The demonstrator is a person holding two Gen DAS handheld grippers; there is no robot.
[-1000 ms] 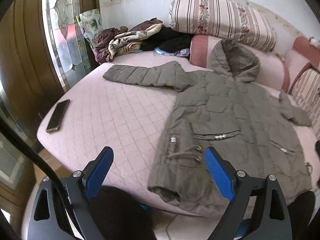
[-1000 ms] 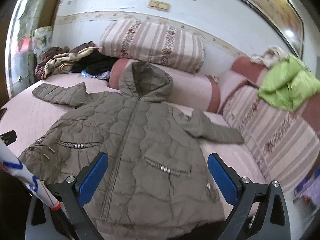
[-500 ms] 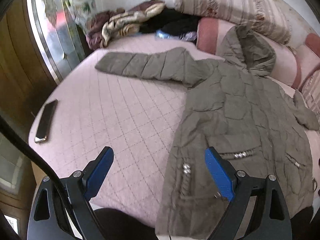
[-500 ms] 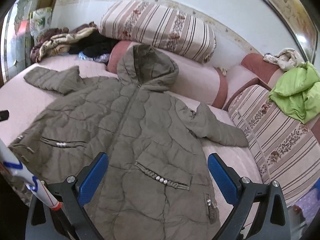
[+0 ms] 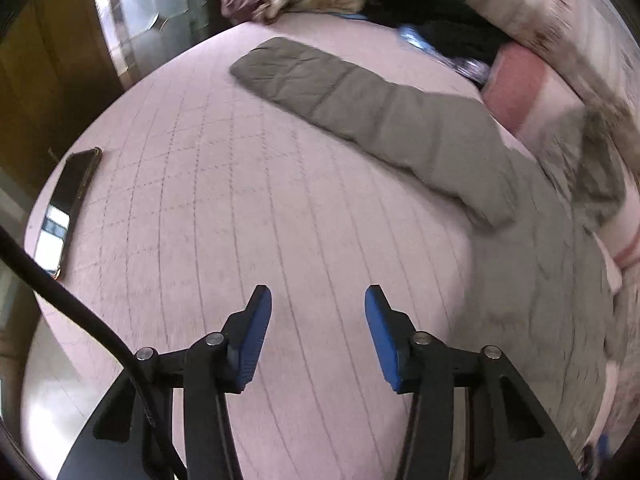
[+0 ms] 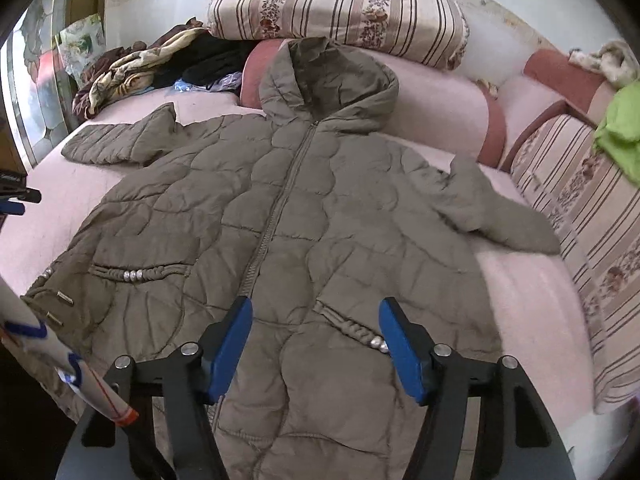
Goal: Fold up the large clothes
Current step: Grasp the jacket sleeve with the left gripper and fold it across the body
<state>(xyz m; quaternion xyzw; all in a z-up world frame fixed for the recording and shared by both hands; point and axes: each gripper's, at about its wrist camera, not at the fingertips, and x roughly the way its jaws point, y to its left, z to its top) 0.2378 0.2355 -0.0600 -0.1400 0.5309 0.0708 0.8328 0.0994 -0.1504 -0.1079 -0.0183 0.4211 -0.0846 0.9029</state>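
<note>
Across the whole frame, bed: a pink quilted bed (image 5: pixel 248 208) fills both views, its bare stitched cover taking up the centre of the left wrist view.
Centre of the right wrist view, coat: an olive quilted hooded coat (image 6: pixel 280 216) lies face up and zipped, spread flat on the bed, hem toward the viewer.
Upper centre, hood: the hood (image 6: pixel 328 80) rests against a pink bolster (image 6: pixel 436 108), below a striped cushion (image 6: pixel 340 8).
Upper middle of the left wrist view, sleeve: one sleeve (image 5: pixel 344 92) stretches straight out toward the upper left; the other sleeve (image 6: pixel 500 216) points to the right edge of the right wrist view.
Upper left, clutter: a heap of crumpled clothes (image 6: pixel 140 68) sits well apart from the coat.
Left edge of the left wrist view, phone: a dark phone (image 5: pixel 66 208) lies near the bed's edge.
Bottom centre, left gripper (image 5: pixel 318 334): released, jaws wide apart, over bare cover, holding nothing, beside the coat.
Bottom centre, right gripper (image 6: pixel 316 344): released, jaws wide apart, over the coat's lower front near a pocket, not gripping it.
Progress: by my reading, only the laying out is done; no fold is made, and both sleeves and the body are left to fold.
</note>
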